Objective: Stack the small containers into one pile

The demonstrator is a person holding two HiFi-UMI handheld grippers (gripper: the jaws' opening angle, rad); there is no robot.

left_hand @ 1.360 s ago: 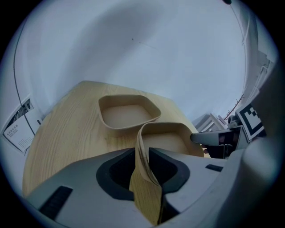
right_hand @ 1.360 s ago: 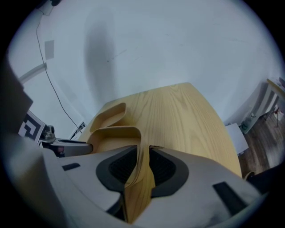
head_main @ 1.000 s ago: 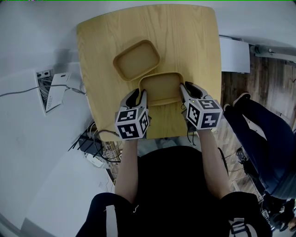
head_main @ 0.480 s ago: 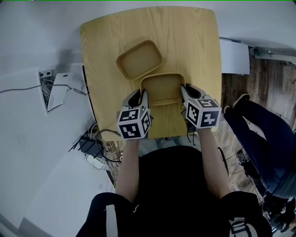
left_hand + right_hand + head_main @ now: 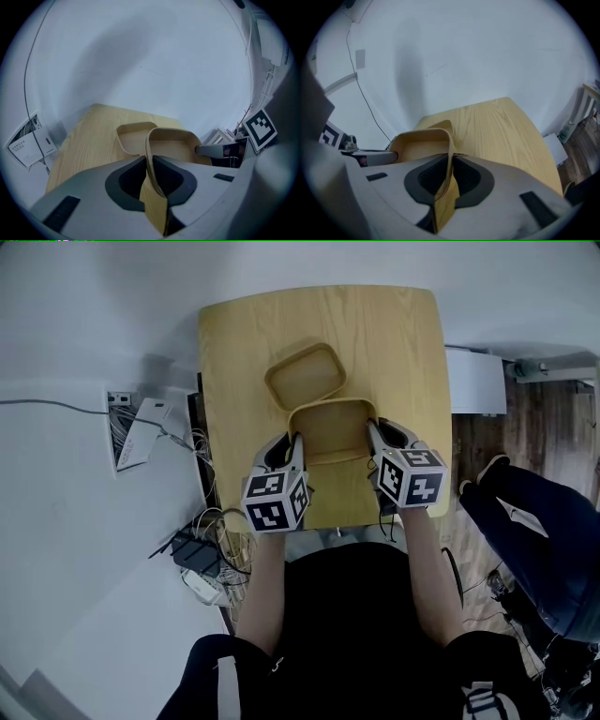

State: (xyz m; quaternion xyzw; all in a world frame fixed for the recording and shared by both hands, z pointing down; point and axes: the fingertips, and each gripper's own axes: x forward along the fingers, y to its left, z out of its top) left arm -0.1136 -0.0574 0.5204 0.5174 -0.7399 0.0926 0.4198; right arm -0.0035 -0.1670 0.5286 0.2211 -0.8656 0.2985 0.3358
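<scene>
a: how far along is the stacking?

b: not finished. one tan, shallow, round-cornered rectangular container [image 5: 305, 374], seemingly plastic, lies on the pale wooden surface [image 5: 403, 343]. a second tan container of the same shape [image 5: 328, 427] is held just nearer the person, its far rim overlapping the first one's near rim. as i judge it, it is not nested yet: seating it and letting go are left.

a: and the hands?

b: the left hand-held gripper [image 5: 291, 440] pinches that second container's left wall, and the right hand-held gripper [image 5: 374, 430] pinches its right wall. each pair of jaws presses on the thin wall. both forearms reach forward side by side, marker cubes nearest the person.
</scene>
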